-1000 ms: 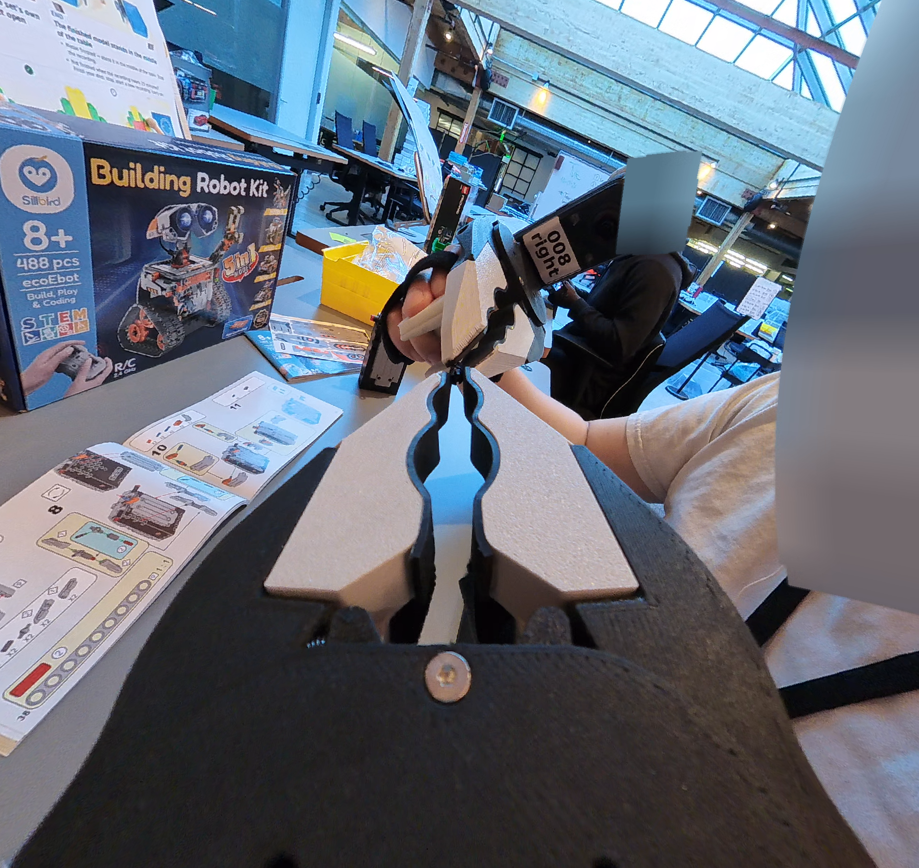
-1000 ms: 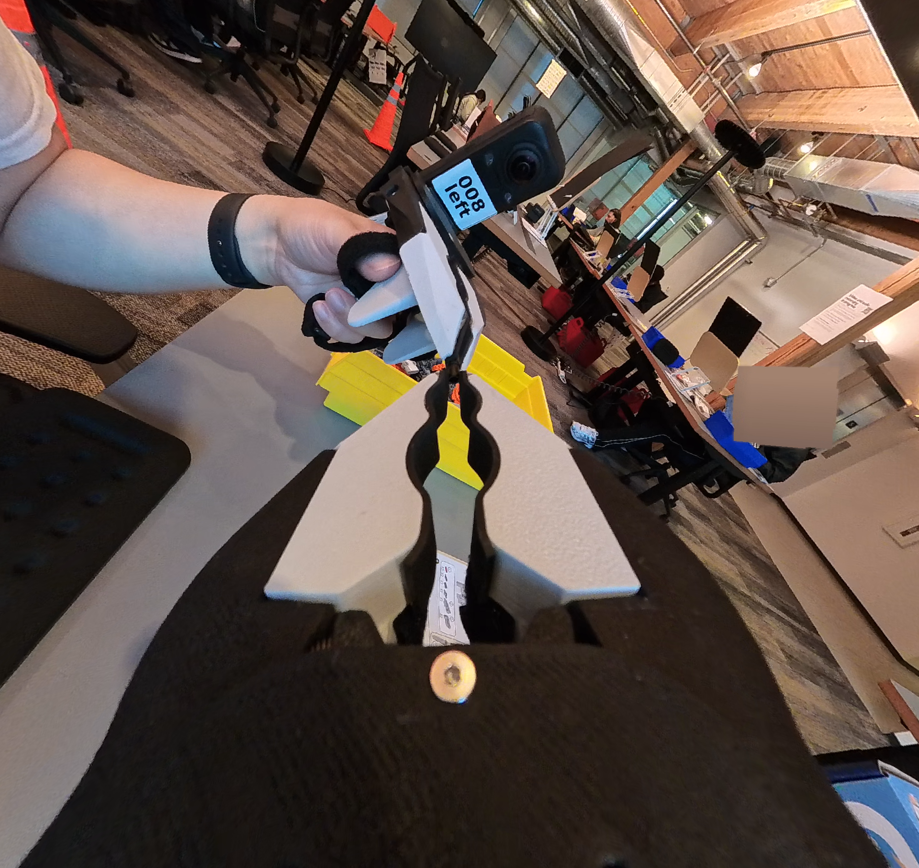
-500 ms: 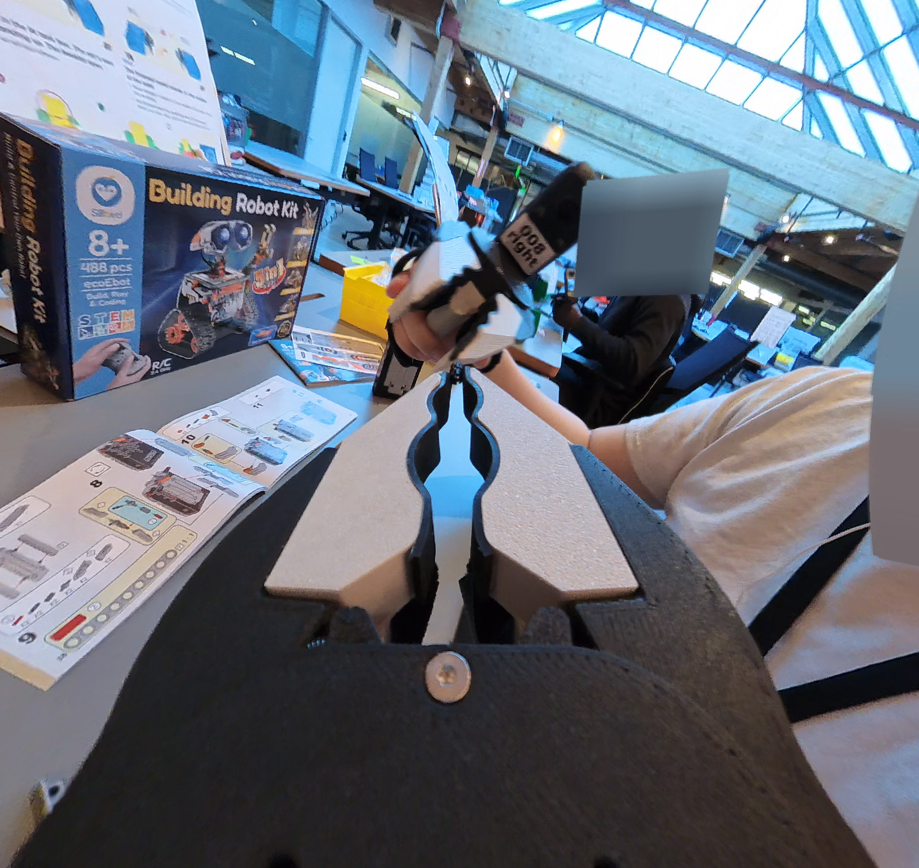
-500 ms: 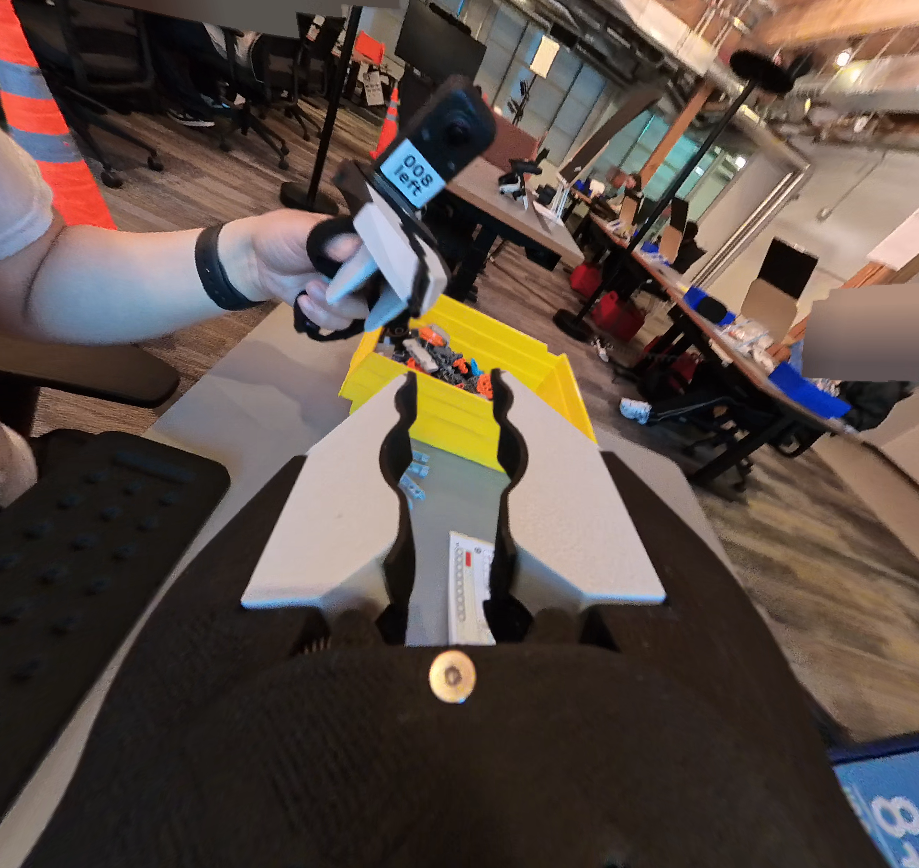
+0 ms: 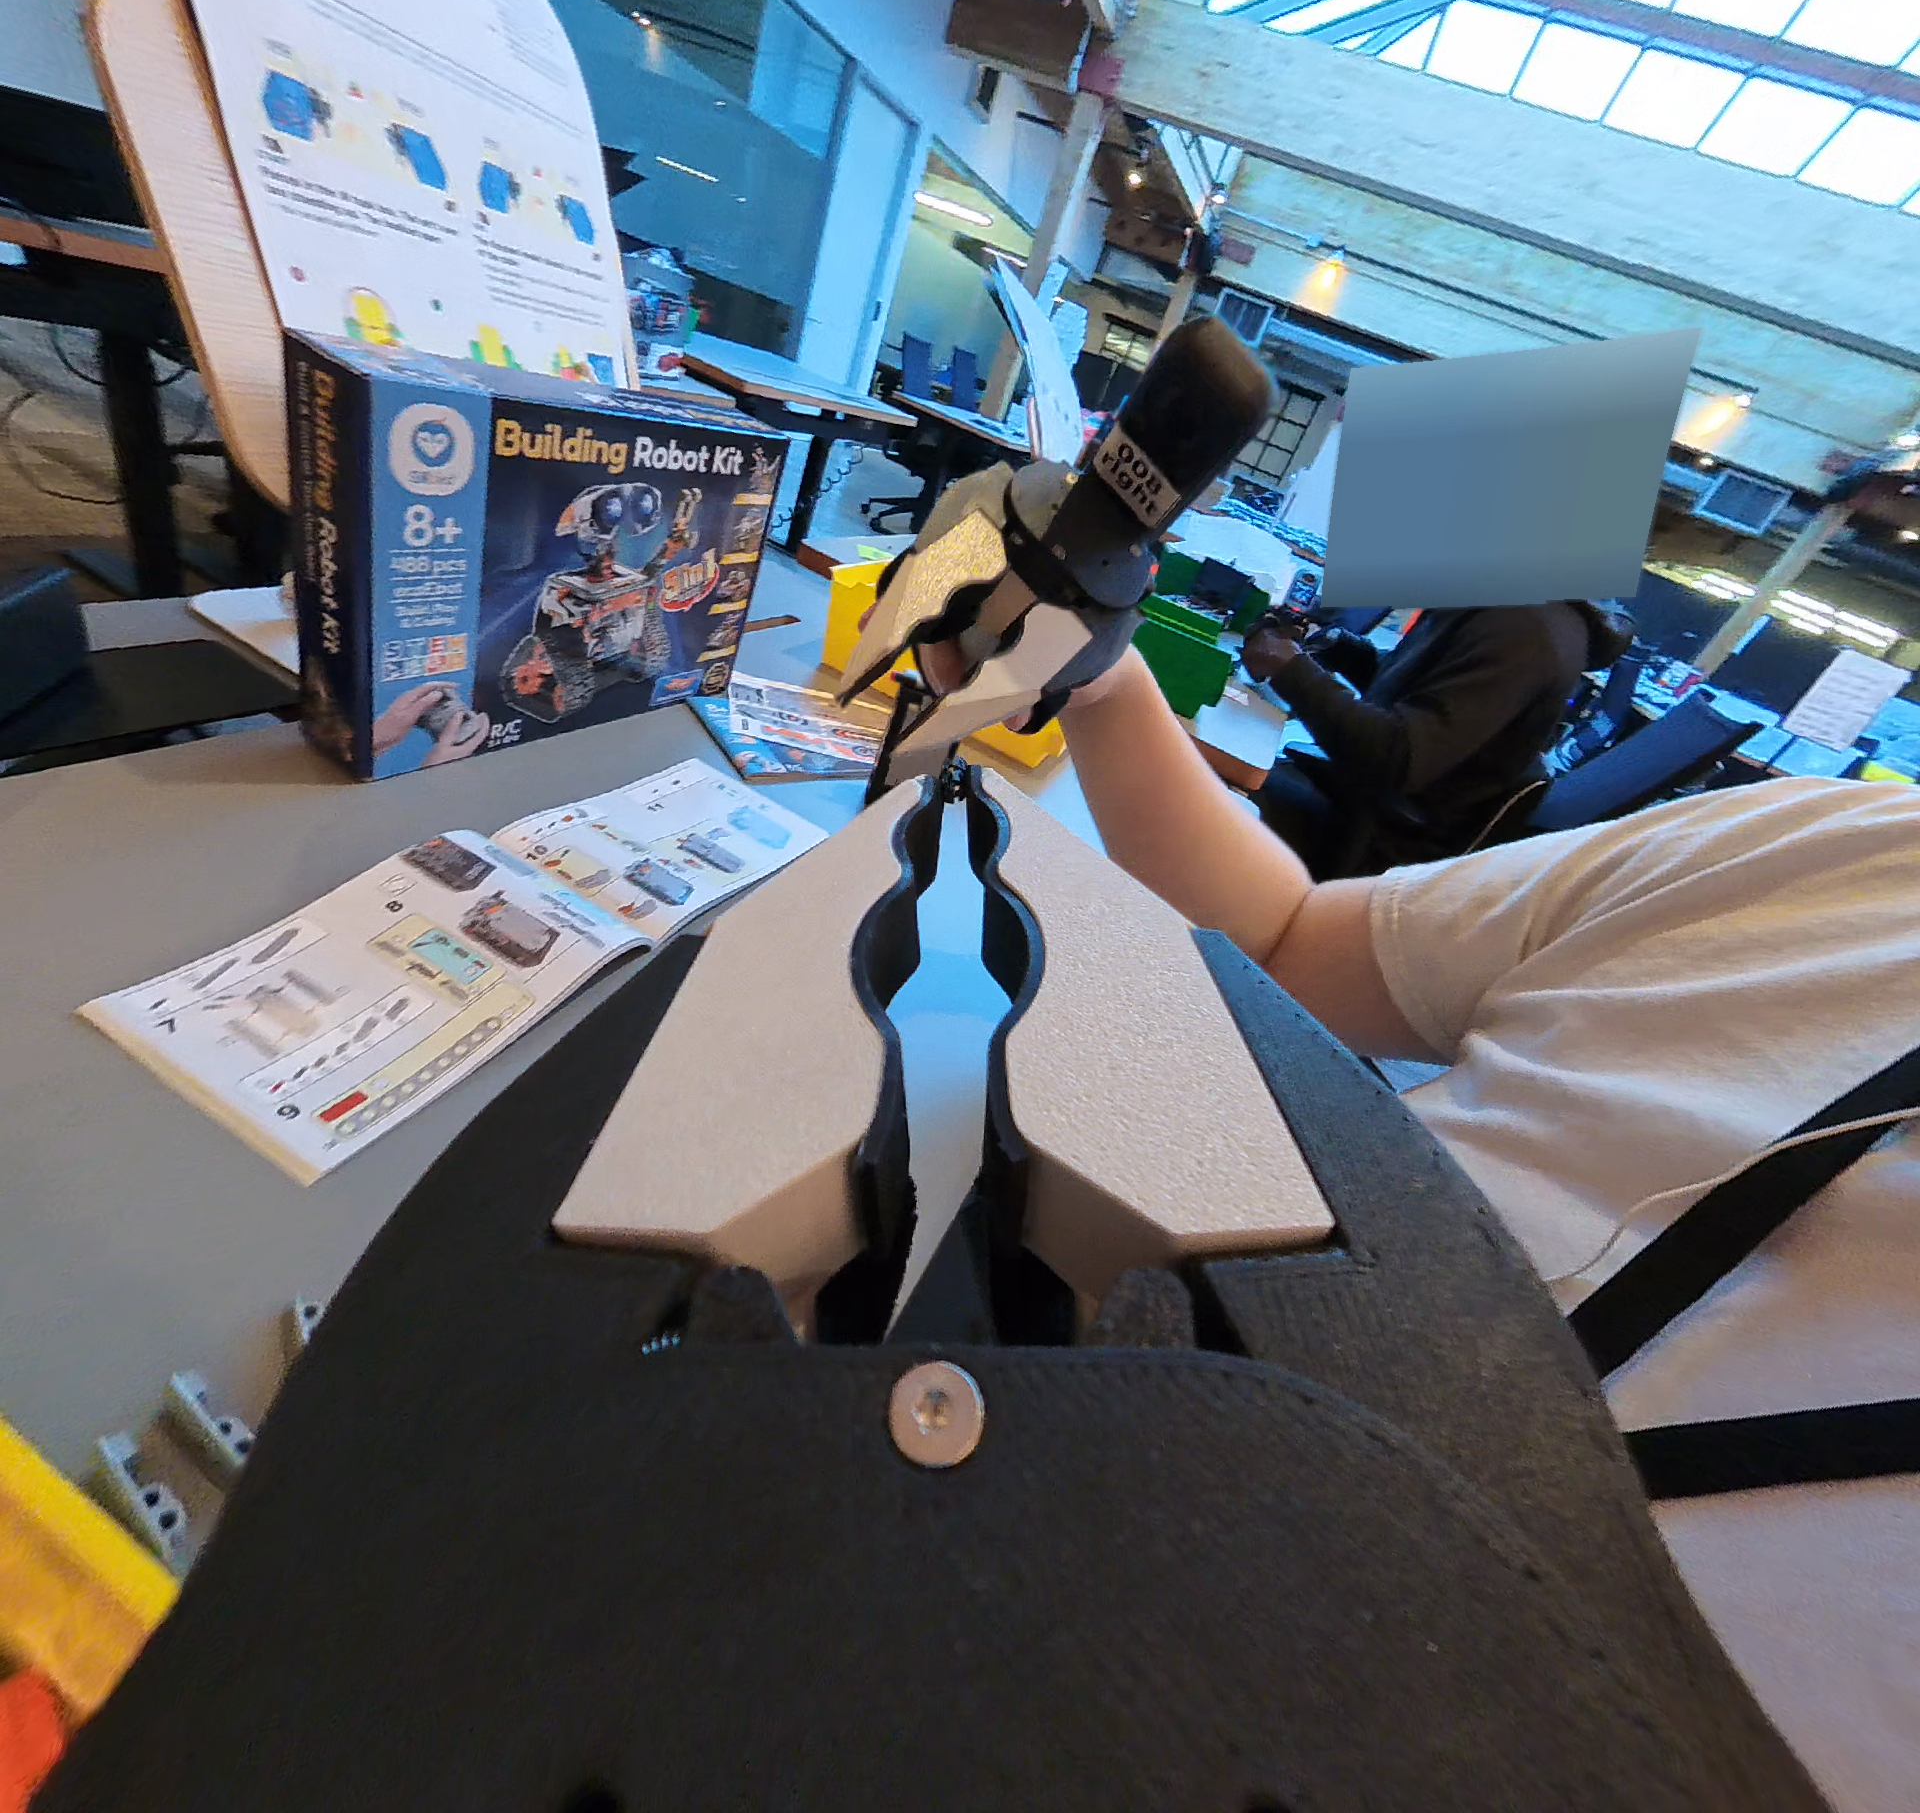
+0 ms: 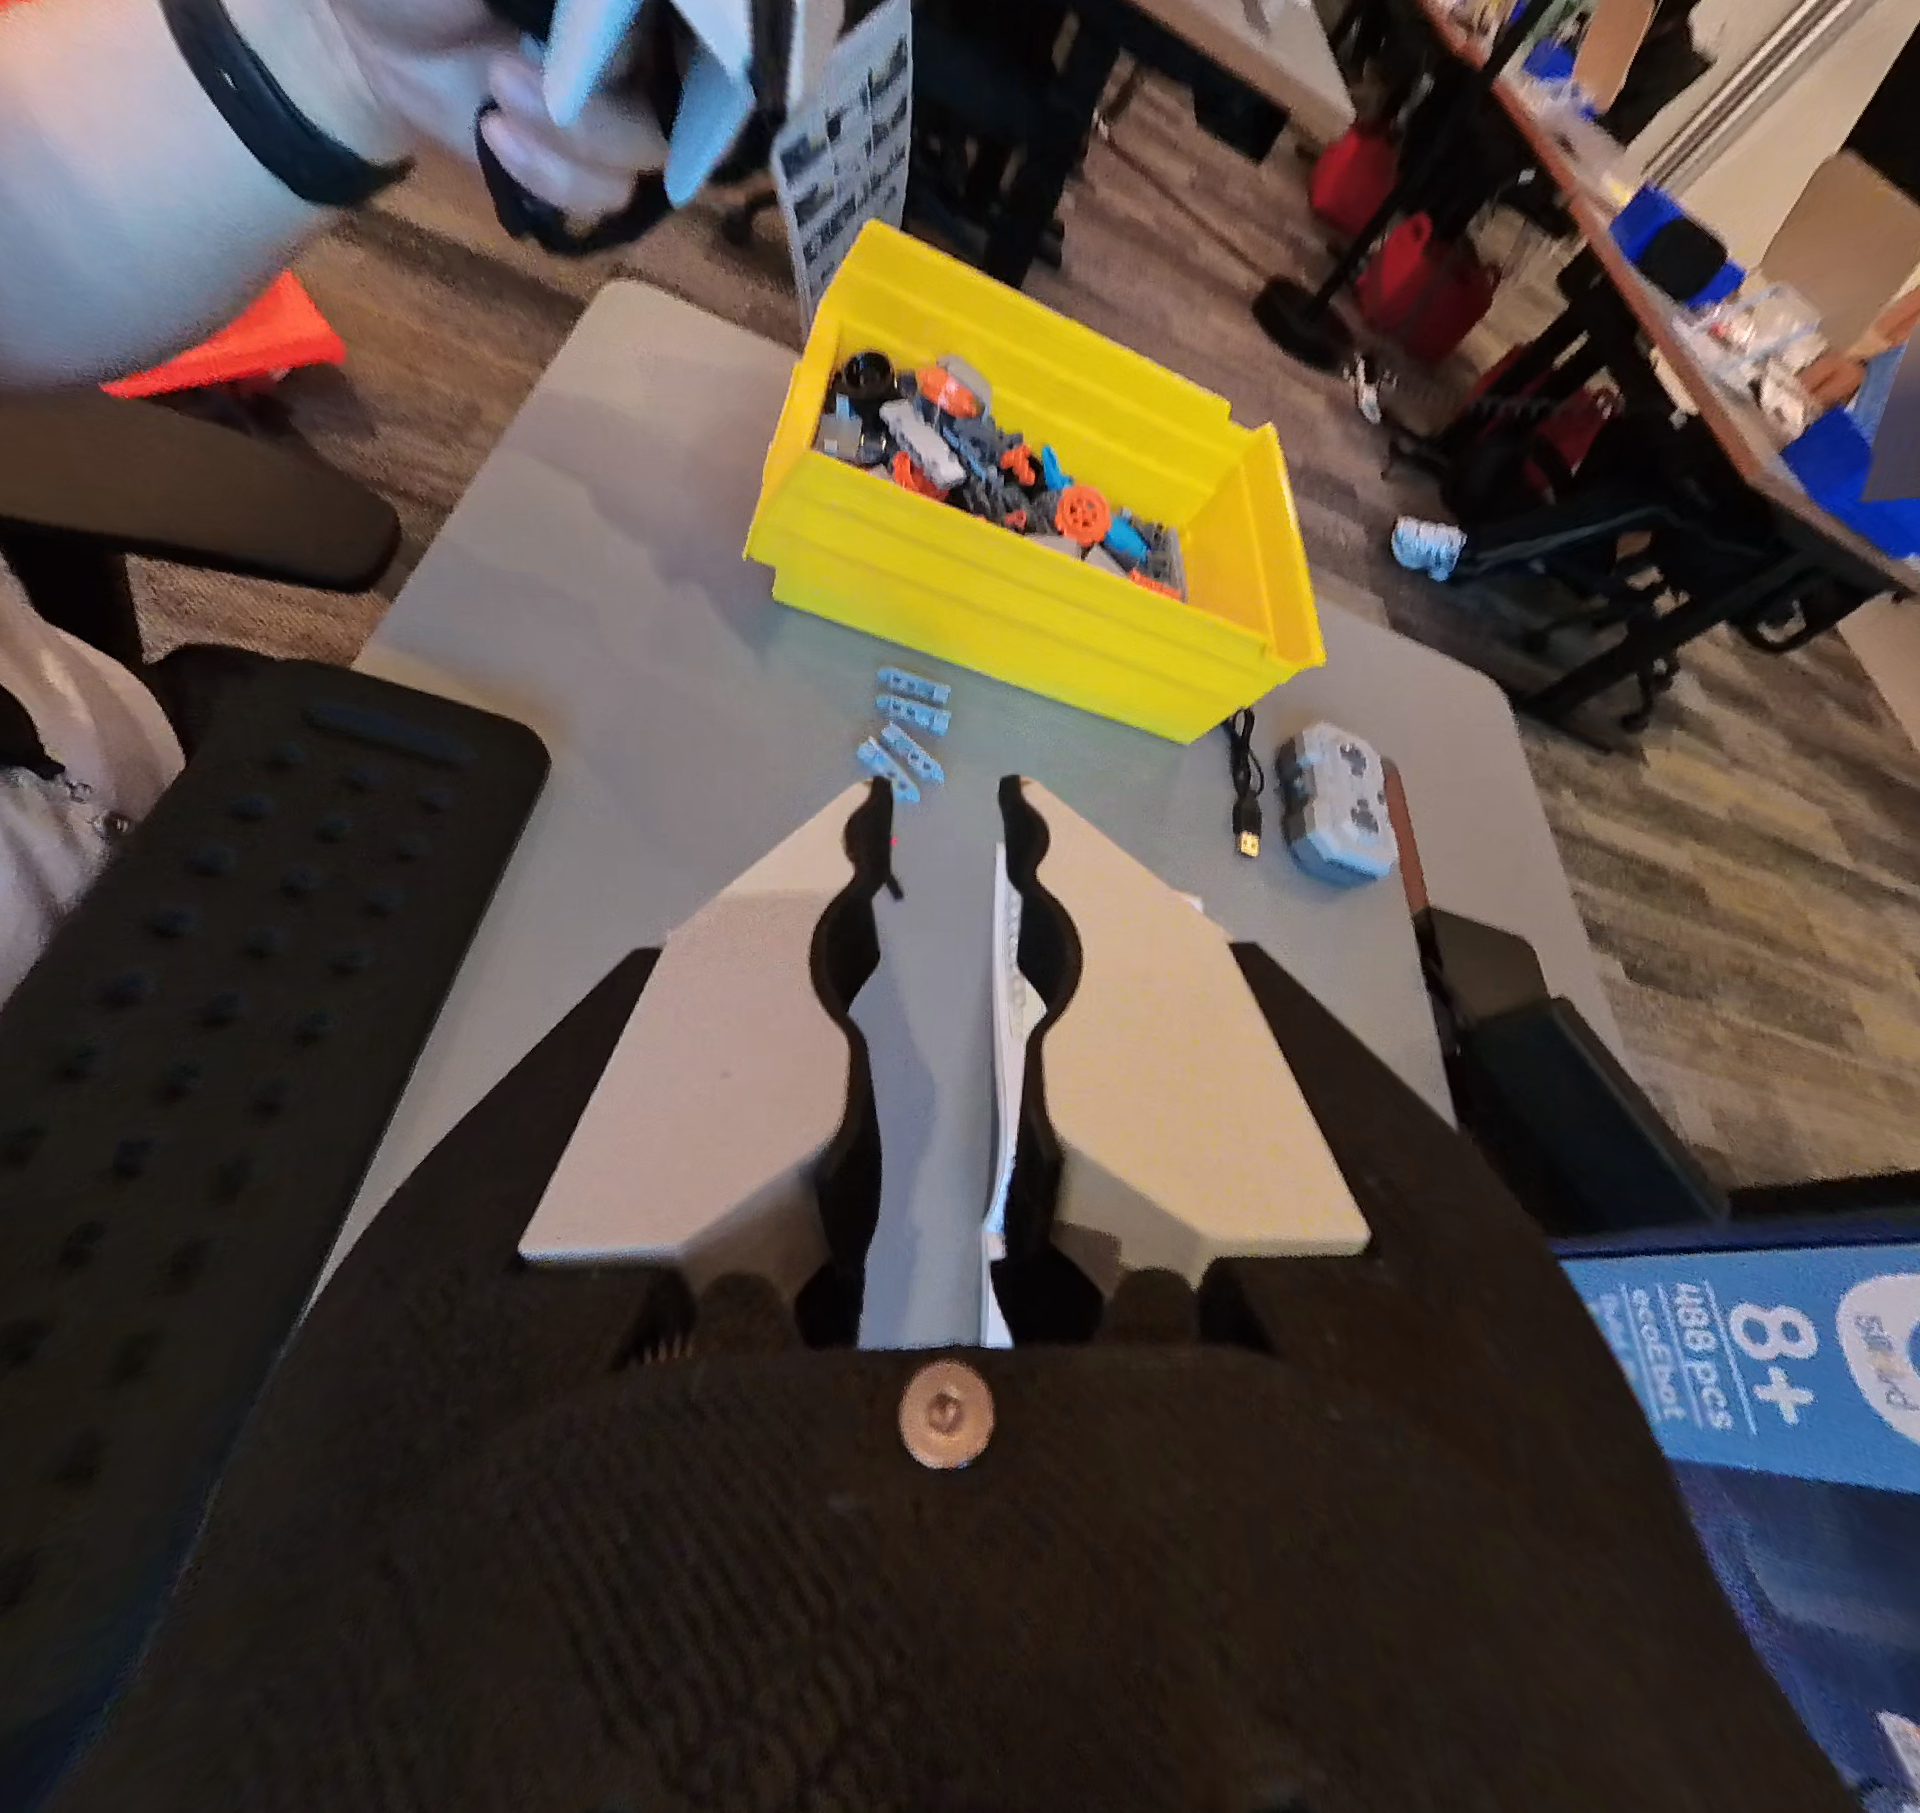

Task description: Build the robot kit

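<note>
The right gripper [image 6: 940, 797], grey-padded jaws narrowly parted and empty, hangs above the grey tabletop [image 6: 623, 558]. A cluster of small light-blue plastic beams [image 6: 906, 735] lies at its 11 o'clock just past the fingertips, long axes slanting crosswise. The yellow plastic bin [image 6: 997, 600] of mixed parts sits at 12 o'clock. The left gripper [image 5: 951, 795], jaws nearly closed on nothing, is held aloft.
</note>
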`<state>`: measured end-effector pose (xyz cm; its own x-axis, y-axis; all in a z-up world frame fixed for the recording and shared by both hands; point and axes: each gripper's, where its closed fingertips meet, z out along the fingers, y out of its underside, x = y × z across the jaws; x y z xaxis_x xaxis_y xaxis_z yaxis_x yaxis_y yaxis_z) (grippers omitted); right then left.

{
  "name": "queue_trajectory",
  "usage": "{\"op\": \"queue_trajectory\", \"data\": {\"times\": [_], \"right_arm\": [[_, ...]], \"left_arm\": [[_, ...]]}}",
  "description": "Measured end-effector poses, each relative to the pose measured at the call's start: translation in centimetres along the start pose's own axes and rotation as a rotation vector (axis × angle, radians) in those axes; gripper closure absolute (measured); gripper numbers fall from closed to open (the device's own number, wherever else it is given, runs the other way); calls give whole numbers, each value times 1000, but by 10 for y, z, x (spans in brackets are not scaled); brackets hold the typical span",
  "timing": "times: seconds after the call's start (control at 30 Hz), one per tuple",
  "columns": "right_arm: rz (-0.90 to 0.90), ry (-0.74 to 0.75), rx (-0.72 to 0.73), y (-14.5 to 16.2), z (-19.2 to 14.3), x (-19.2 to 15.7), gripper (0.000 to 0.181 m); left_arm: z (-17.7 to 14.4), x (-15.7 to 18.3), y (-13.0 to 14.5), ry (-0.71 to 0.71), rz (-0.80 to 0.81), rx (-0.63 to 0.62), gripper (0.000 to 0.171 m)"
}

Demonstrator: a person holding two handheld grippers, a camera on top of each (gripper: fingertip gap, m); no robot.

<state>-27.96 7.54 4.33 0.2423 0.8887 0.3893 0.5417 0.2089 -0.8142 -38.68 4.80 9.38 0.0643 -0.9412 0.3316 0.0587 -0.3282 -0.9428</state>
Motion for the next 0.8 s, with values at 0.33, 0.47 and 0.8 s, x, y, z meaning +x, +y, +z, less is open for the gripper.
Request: {"op": "queue_trajectory", "data": {"times": [0.33, 0.47, 0.8], "right_arm": [[126, -70, -404, 97, -2, -11, 162], [136, -126, -615, 138, -10, -24, 161], [38, -270, -783, 182, 22, -50, 161]], "left_arm": [[-20, 6, 7, -32, -21, 22, 170], [-27, 10, 9, -34, -20, 29, 170], [-20, 12, 17, -12, -34, -3, 169]]}}
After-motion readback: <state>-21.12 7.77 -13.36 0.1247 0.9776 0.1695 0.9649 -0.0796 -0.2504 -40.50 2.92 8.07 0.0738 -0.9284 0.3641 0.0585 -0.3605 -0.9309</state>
